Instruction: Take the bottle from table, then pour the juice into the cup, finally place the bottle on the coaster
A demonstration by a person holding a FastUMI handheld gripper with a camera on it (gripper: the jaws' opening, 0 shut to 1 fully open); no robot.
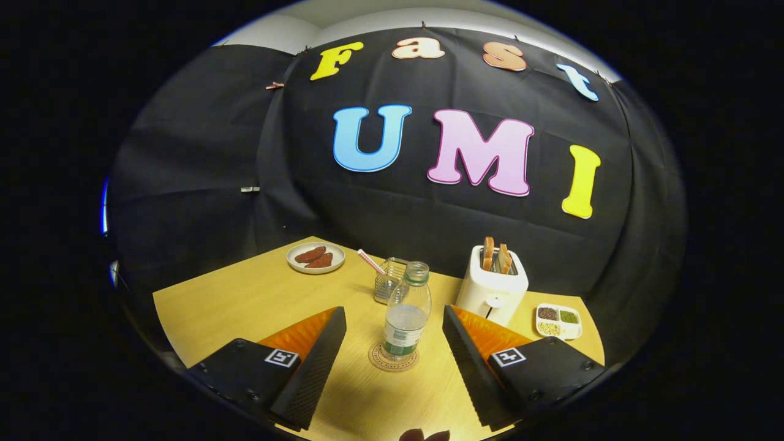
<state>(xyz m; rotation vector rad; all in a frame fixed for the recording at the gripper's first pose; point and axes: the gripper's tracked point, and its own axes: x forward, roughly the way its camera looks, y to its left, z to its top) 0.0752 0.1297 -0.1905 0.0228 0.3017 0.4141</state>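
Observation:
A clear plastic bottle (406, 317) with no cap and a green-and-white label stands upright on a round cork coaster (393, 358). It sits just ahead of my gripper (394, 321), between the lines of the two fingers, touching neither. My black fingers (318, 361) with orange sides are spread wide and hold nothing. Just behind the bottle stands a clear glass cup (389, 280) with a red-and-white striped straw (370, 261) leaning out to its left.
A white toaster (492, 293) with two toast slices stands right of the bottle. A white plate (315, 258) with dark red pieces lies at the far left corner. A small divided dish (558, 321) of grains sits near the wooden table's (233, 300) right edge.

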